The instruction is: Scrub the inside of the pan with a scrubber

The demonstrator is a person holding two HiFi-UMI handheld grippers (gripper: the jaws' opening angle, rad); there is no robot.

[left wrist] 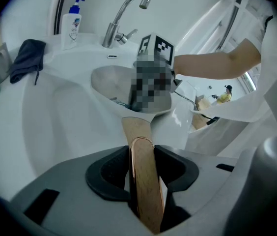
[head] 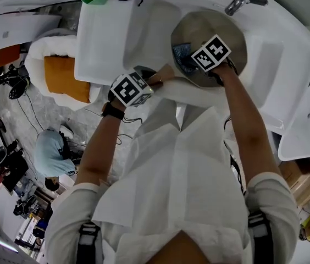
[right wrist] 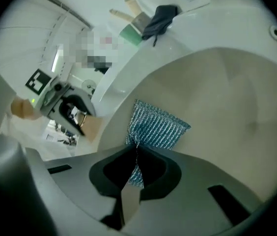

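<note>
One pan [head: 204, 26] lies in the sink [left wrist: 55, 112]. The left gripper [left wrist: 142, 154] clamps its handle [left wrist: 136, 127], and the right gripper [right wrist: 134, 154] pinches one blue scrubber [right wrist: 155, 124]. One bottle [left wrist: 71, 28] bears an unreadable label.

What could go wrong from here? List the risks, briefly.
The right gripper pinches the scrubber by one edge only; it may pull free while rubbing. The left gripper holds the pan solely by its handle; scrubbing pressure could twist it loose.
</note>
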